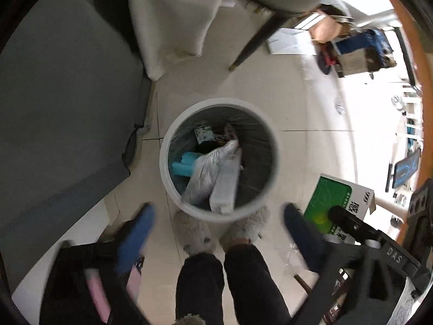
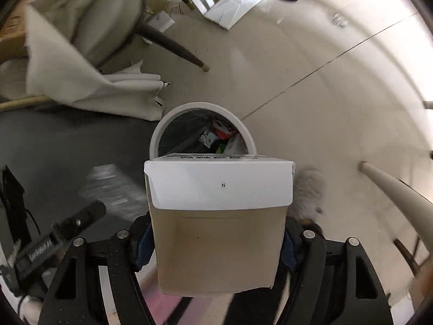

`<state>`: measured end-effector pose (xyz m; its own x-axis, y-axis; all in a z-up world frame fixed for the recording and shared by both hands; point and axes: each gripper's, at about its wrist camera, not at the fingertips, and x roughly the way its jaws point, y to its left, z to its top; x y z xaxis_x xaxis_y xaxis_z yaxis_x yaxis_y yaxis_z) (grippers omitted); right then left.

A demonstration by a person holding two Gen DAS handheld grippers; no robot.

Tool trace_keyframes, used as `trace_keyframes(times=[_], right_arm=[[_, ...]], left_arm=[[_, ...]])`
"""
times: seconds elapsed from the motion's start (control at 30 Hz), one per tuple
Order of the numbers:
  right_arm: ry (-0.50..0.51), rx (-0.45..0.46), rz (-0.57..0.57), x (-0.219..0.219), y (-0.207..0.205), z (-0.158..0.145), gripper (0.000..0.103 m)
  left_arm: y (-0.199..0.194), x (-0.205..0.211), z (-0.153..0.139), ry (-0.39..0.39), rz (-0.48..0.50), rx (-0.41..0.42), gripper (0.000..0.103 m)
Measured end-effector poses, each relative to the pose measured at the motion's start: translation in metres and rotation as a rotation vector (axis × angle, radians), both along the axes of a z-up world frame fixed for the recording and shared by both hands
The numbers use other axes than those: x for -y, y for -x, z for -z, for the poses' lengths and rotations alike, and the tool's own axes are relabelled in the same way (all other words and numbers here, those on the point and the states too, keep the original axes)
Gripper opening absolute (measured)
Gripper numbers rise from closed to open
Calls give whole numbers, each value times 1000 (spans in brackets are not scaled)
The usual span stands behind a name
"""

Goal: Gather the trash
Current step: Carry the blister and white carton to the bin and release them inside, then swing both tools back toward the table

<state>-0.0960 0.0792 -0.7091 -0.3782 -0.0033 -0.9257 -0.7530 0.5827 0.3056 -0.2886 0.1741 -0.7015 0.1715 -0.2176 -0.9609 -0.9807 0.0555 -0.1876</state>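
A round white trash bin (image 1: pixel 167 146) stands on the tiled floor, holding plastic bags and wrappers. It also shows in the right wrist view (image 2: pixel 162 124). My left gripper (image 1: pixel 219 219) is open and empty above the bin's near rim, blue pads spread wide. My right gripper (image 2: pixel 216 241) is shut on an open cardboard box (image 2: pixel 219 233) with a white flap, held above and short of the bin. The same box, with its green and white printed side (image 1: pixel 327 197), and the right gripper's tip show at the right of the left wrist view.
The person's grey furry slippers (image 1: pixel 194 233) and dark trousers stand right against the bin. A dark grey sofa (image 1: pixel 62 113) is at the left. A chair with a cloth cover and dark legs (image 2: pixel 173 46) is behind the bin. Flattened white cardboard (image 2: pixel 235 2) lies beyond.
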Motion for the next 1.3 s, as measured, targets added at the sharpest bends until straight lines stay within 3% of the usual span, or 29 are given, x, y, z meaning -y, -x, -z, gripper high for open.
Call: trace_keyframes(times=[0.1, 0.13, 0.2, 0.27, 0.33, 0.57, 0.9, 1.3], right_arm=[[-6, -42, -34, -14, 7, 50, 85], [-7, -52, -49, -16, 9, 61, 97], [-25, -61, -82, -18, 14, 78, 103], [-32, -49, -126, -19, 19, 82, 103], [-36, 19, -185, -18, 25, 77, 103], [-9, 243, -360, -14, 40, 50, 103], [-38, 344, -437, -8, 52, -33, 103], [-132, 369, -459, 14, 59, -194, 103]], left_arm=[[14, -3, 29, -8, -29, -38, 103], [18, -2, 32, -20, -34, -54, 103], [26, 3, 37, -55, -37, -108, 103], [31, 9, 38, -78, -26, -167, 103], [35, 15, 31, -102, -17, -211, 103], [33, 32, -7, -156, 6, -257, 103], [26, 52, -89, -211, 18, -247, 103], [28, 85, -225, -279, 20, -199, 103]])
